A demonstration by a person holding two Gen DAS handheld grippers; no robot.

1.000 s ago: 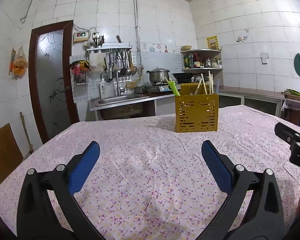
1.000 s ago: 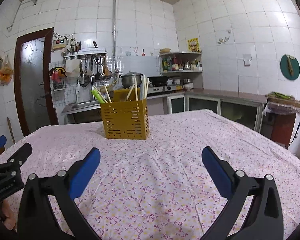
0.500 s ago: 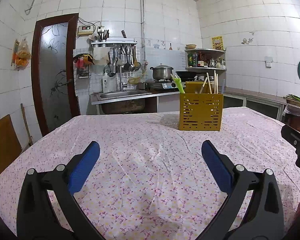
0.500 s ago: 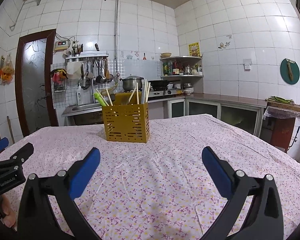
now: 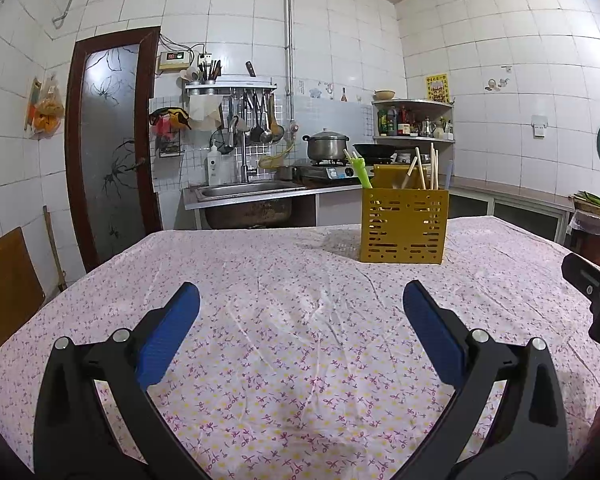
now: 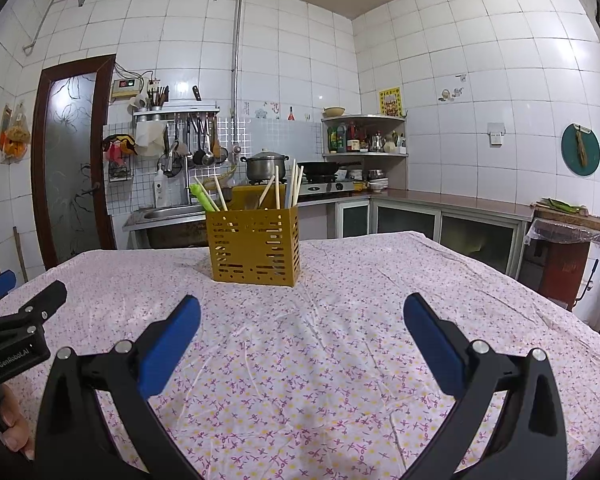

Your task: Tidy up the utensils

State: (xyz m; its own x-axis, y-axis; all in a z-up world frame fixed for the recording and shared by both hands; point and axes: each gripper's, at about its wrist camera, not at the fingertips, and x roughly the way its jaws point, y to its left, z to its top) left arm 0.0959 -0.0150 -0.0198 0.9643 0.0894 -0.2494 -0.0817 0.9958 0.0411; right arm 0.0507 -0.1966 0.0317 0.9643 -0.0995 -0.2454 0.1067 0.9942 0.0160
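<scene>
Fingers on both grippers are spread wide with nothing between them. The left gripper [image 5: 301,312] hangs over the flowery tablecloth [image 5: 284,344], blue pads [image 5: 168,332] facing each other across a big gap of bare cloth. Same story for the right gripper [image 6: 302,314], its blue pads [image 6: 432,344] just as far apart and nothing touching them.

The thing that matters here is the yellow utensil holder [image 5: 404,226], a slotted box standing upright on the far part of the table, well apart from both grippers. From the left camera it sits ahead and to the right; from the right camera it's ahead and a bit left of centre. A few pale chopsticks [image 6: 296,184] stick up out of it, leaning at different angles, plus a green utensil [image 6: 204,196] poking out on its left side. Can't tell which compartment each one sits in.

Each camera catches the other gripper at the edge of its picture, held side by side. Behind the table there's a metal sink [image 5: 244,192] and a pot [image 5: 326,144] on the stove.
</scene>
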